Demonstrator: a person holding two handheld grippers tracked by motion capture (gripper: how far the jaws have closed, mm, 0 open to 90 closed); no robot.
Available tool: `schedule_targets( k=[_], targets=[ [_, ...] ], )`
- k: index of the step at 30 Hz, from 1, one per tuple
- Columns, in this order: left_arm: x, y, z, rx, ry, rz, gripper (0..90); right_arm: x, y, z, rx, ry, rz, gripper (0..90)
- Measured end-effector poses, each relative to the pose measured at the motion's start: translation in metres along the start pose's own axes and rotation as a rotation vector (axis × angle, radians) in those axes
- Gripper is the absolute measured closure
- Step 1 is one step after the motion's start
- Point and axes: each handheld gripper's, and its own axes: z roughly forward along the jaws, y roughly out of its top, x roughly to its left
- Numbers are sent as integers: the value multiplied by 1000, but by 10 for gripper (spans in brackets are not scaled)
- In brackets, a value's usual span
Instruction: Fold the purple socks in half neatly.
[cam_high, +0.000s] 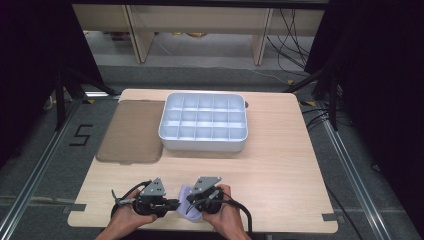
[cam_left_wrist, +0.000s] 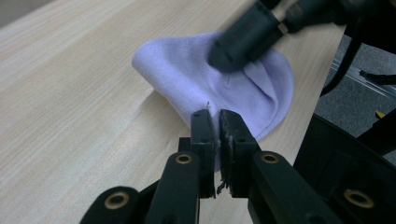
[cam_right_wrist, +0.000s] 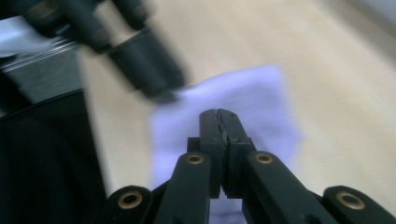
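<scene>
Both claws are working a small lilac knitted cloth (cam_high: 186, 202) that is lying at the near edge of the pale wood-grain table (cam_high: 270, 170), between the person's two hands.

Left claw (cam_left_wrist: 214, 116): jaws are pinching together on the near hem of the cloth; a thin fold of fabric is sitting between the pads. Right claw (cam_right_wrist: 219, 114): jaws are pressed together over the cloth, and the fabric is running under the tips; the view is blurred, so whether the pads are actually biting a fold cannot be told for certain. In the left gripper view the right claw is coming down onto the top of the cloth, which is bunching into a dome beneath it.

Judged step: gripping the cloth at two points, probably to fold or lift it.

Notes for doing it well:
- Both pinches are sitting close together, so the cloth is sagging around them; moving the hands gently apart should be tensioning the fabric flat.
- Keeping both claws clamped while moving, since a thin knit hem is likely to slip.
- Lifting evenly, so that one corner is not dragging on the table.

The white plastic tray with many square compartments (cam_high: 235, 145) is standing well beyond, mid-table, with a flat brown translucent lid (cam_high: 131, 132) lying just beside it.
</scene>
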Motion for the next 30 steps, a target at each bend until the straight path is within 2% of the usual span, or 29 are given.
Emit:
schedule_targets(
  k=[1, 2, 3, 4, 5, 6, 7, 9, 10, 12, 13, 15, 17, 19, 20, 21, 22, 24, 25, 26, 27, 28, 29, 30],
  targets=[
    [-1, 0, 0, -1, 1, -10, 841, -7, 2, 1, -2, -17, 2, 900],
    [0, 0, 0, -2, -2, 3, 841, -9, 2, 3, -3, -24, 15, 900],
    [0, 0, 1, -1, -3, 2, 841, -13, 2, 6, 18, -28, 14, 900],
    [-2, 0, 1, -6, -5, -20, 841, -17, 2, 9, 36, -37, 1, 900],
    [-2, 0, 1, -6, -3, -18, 841, -19, 2, 13, 54, -49, -8, 900],
    [-2, 0, 2, -7, -1, -17, 841, -21, 0, 18, 56, -49, -9, 900],
    [-2, 0, 2, -7, -2, -17, 841, -21, 0, 20, 53, -35, 18, 900],
    [-1, 0, 2, -1, 0, -11, 841, -22, 1, 20, 49, -41, -16, 900],
    [1, 0, 1, 2, 2, 13, 841, -21, 1, 18, 51, -40, -10, 900],
    [-1, 0, 0, -4, 3, -13, 840, -22, 2, 13, 40, -43, -9, 900],
    [0, 0, 0, -3, 1, 9, 840, -21, 3, 8, 27, -59, 11, 900],
    [-1, 0, -1, -9, -1, -2, 840, -19, 2, -1, 16, -46, 33, 900],
    [-1, 0, -1, -8, 7, -11, 839, -18, -2, -11, -9, -45, 26, 900],
    [-2, 0, -2, -14, 4, -3, 839, -16, -11, -21, -3, -43, 44, 900],
    [-4, 0, -2, -22, 3, -18, 839, -15, -14, -23, 8, -35, 61, 900],
    [-4, 1, -2, -23, 3, -5, 839, -14, -18, -26, 16, -19, 67, 897],
    [-3, 2, -3, -16, 9, 21, 839, -13, -22, -27, 10, -13, 73, 894],
    [-6, 2, -2, -25, 8, 3, 839, -13, -27, -28, 35, 5, 82, 894],
    [-6, 3, -3, -28, 7, 20, 838, -11, -30, -26, 24, 3, 93, 894],
    [-8, 4, -2, -35, 6, 15, 838, -11, -31, -25, 35, 16, 94, 895],
    [-8, 5, -2, -32, 6, 28, 838, -12, -31, -21, 44, 31, 75, 895],
    [-11, 5, -2, -57, -1, 18, 838, -10, -31, -19, 60, 14, 90, 895],
    [-13, 6, -1, -60, -8, 30, 839, -11, -30, -18, 81, 18, 86, 895],
    [-16, 8, -1, -73, -9, 32, 839, -11, -31, -15, 79, 10, 95, 896]
  ],
)
